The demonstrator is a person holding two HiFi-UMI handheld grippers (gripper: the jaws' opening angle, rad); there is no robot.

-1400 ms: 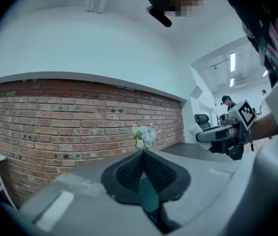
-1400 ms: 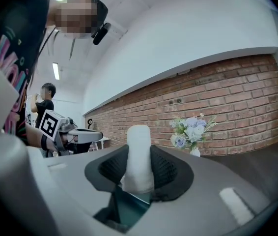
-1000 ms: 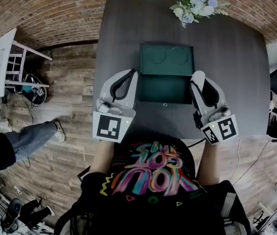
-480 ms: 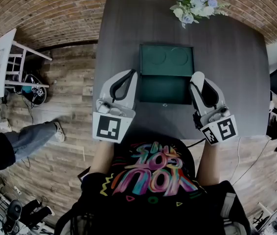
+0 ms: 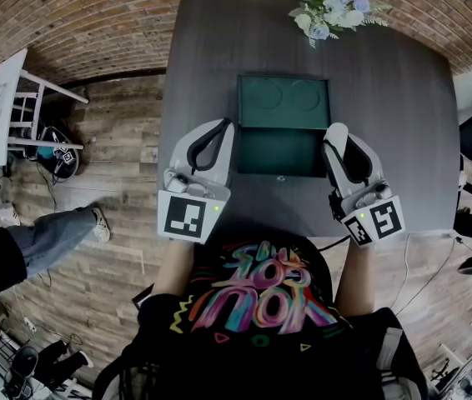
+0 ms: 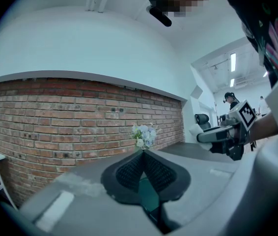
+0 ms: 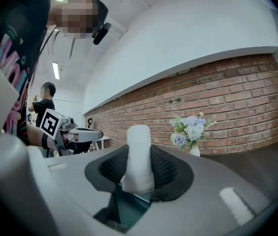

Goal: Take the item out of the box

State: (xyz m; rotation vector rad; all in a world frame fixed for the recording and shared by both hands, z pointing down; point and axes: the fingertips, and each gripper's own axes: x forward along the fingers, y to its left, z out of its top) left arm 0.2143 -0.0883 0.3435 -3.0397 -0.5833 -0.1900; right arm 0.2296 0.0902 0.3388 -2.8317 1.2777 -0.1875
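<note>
right gripper [image 5: 337, 137] clamped on a white soft cylindrical roll [image 7: 139, 154], outside the open dark green box [image 5: 283, 152], at its right edge, over the dark grey table [image 5: 386, 98]; left gripper [image 5: 227, 127] jaws pressed together, empty, beside the box's left edge

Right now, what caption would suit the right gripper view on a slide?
Right tool grips a white cylinder by the open green box, flowers behind.

dark table [image 5: 211, 48], open green box [image 5: 283, 152], flowers [image 5: 330, 5]
</note>
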